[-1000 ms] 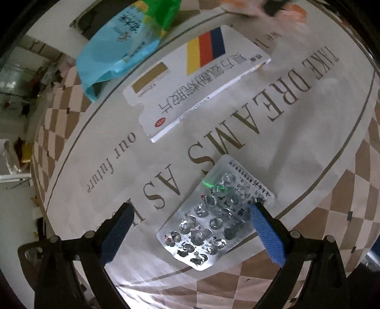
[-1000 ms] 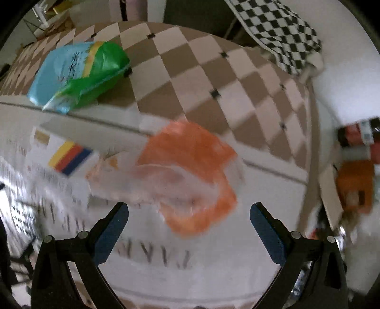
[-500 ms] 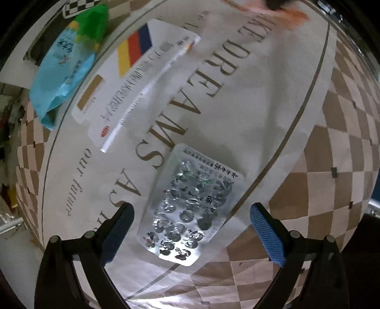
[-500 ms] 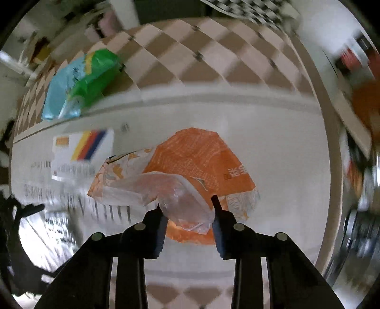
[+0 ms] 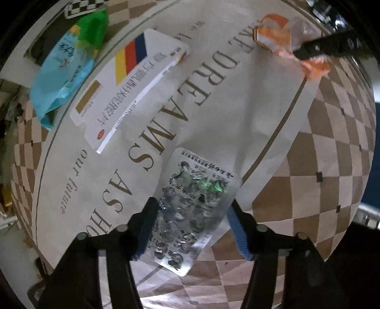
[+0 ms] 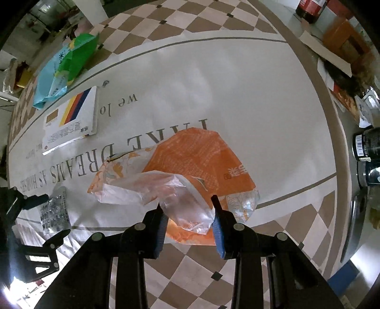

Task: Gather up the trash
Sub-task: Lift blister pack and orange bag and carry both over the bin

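Note:
A silver blister pack [image 5: 192,211] lies on the printed tablecloth, and my left gripper [image 5: 190,221] is closed in on its two long edges. The pack also shows in the right wrist view [image 6: 54,211]. My right gripper [image 6: 188,221] is shut on the clear plastic end of an orange snack wrapper [image 6: 194,161]; the wrapper shows in the left wrist view [image 5: 282,35] at the far right. A white medicine box [image 5: 128,85] with yellow, red and blue stripes and a blue-green bag [image 5: 68,64] lie further off.
The white cloth with brown lettering [image 6: 237,95] has a checkered border. Past the table's right edge stand a dark jar [image 6: 367,145], cardboard boxes [image 6: 344,40] and a cola bottle [image 6: 311,9]. The medicine box [image 6: 71,118] and bag [image 6: 68,64] lie left.
My left gripper has moved forward over the blister pack and its jaws have closed onto it. My right gripper has shut on the orange wrapper's plastic end.

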{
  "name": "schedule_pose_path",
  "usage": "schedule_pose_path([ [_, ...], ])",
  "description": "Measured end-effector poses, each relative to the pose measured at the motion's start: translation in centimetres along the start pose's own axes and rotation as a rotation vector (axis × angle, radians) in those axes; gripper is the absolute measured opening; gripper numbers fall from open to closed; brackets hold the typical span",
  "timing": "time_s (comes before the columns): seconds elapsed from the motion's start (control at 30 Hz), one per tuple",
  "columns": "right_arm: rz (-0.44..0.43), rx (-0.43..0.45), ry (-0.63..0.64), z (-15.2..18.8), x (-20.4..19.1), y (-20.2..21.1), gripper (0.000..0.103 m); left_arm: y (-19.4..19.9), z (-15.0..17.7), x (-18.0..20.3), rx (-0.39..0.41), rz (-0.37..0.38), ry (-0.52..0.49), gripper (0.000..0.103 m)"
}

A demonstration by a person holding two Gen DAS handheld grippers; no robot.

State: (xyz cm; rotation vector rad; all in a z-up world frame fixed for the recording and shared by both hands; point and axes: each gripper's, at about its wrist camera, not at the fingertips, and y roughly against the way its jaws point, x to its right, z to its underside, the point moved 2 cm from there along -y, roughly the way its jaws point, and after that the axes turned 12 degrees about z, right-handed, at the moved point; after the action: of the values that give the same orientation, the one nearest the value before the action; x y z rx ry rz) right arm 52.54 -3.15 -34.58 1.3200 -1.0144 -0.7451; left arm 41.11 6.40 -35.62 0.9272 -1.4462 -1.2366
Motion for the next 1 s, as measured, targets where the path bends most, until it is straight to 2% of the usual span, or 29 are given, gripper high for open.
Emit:
schedule_pose_path([
  [0.13, -0.009, 0.018, 0.003, 1.4, -0.5, 0.5, 0.035, 0.7, -0.2, 0.7, 0.044, -0.004, 0.051, 0.049],
  [0.23, -0.021, 0.02, 0.009, 2.0, 0.1, 0.9, 0.035, -0.9, -0.7, 1.1, -0.016, -0.018, 0.037, 0.064],
  [0.3, -0.025, 0.019, 0.014, 2.2, 0.4, 1.3, 0.035, -1.4, -1.1, 0.9, -0.025, -0.006, 0.028, 0.074],
  [0.43, -0.022, 0.019, 0.022, 1.9, 0.7, 1.5, 0.035, -1.9, -2.1, 0.9, -0.045, 0.076, 0.029, 0.083],
  [0.5, -0.027, 0.02, 0.022, 2.0, 0.8, 1.5, 0.035, -2.4, -2.2, 2.3, -0.064, 0.05, -0.024, 0.085],
  [0.63, -0.027, 0.014, 0.023, 1.5, 0.6, 1.7, 0.035, -2.9, -1.8, 3.8, -0.053, 0.043, -0.028, 0.083],
  [0.67, -0.028, 0.011, 0.021, 1.4, 0.7, 1.6, 0.035, -2.8, -1.5, 3.5, -0.049, 0.044, -0.026, 0.079],
  [0.7, -0.03, 0.008, 0.02, 1.4, 0.6, 1.6, 0.035, -2.6, -1.4, 3.5, -0.04, 0.046, -0.011, 0.072],
  [0.77, -0.034, 0.006, 0.015, 1.5, 0.7, 1.5, 0.035, -2.0, -0.6, 2.7, -0.025, 0.066, 0.036, 0.069],
  [1.0, -0.06, 0.015, 0.006, 1.9, 0.9, 2.2, 0.035, -1.7, 1.6, 2.3, 0.035, 0.098, 0.191, 0.067],
])
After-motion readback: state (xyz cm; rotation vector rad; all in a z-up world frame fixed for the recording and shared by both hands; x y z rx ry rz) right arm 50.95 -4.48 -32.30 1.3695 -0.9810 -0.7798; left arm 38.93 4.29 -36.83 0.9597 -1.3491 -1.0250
